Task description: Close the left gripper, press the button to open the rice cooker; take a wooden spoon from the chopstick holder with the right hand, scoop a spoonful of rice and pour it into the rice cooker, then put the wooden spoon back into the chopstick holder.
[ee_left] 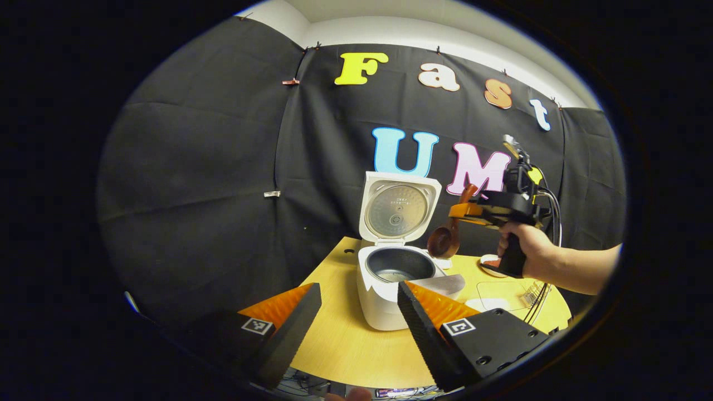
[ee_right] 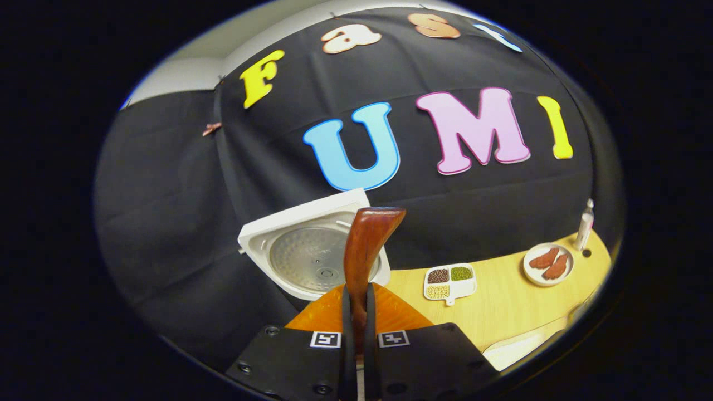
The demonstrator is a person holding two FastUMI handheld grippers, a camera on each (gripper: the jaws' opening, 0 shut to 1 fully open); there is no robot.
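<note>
The wooden spoon [ee_left: 449, 231] is clamped by its handle between both fingers of the right gripper [ee_left: 458, 211], bowl hanging down beside the open rice cooker [ee_left: 392, 278], just past the pot's rim. The cooker stands near the table's [ee_left: 345, 345] left edge, lid [ee_left: 397, 209] raised upright. Whether the bowl carries rice cannot be told. Judged step: the spoon is travelling over the table, either toward the rice or toward the pot. The next move calls for keeping the bowl level and clearing the upright lid.

The left gripper [ee_left: 359, 320] hangs released, fingers apart, in front of the cooker. Toward the table's far edge lie a divided dish of grains [ee_right: 449, 281], a plate [ee_right: 548, 263] and a small bottle [ee_right: 585, 224], well apart from the cooker.
</note>
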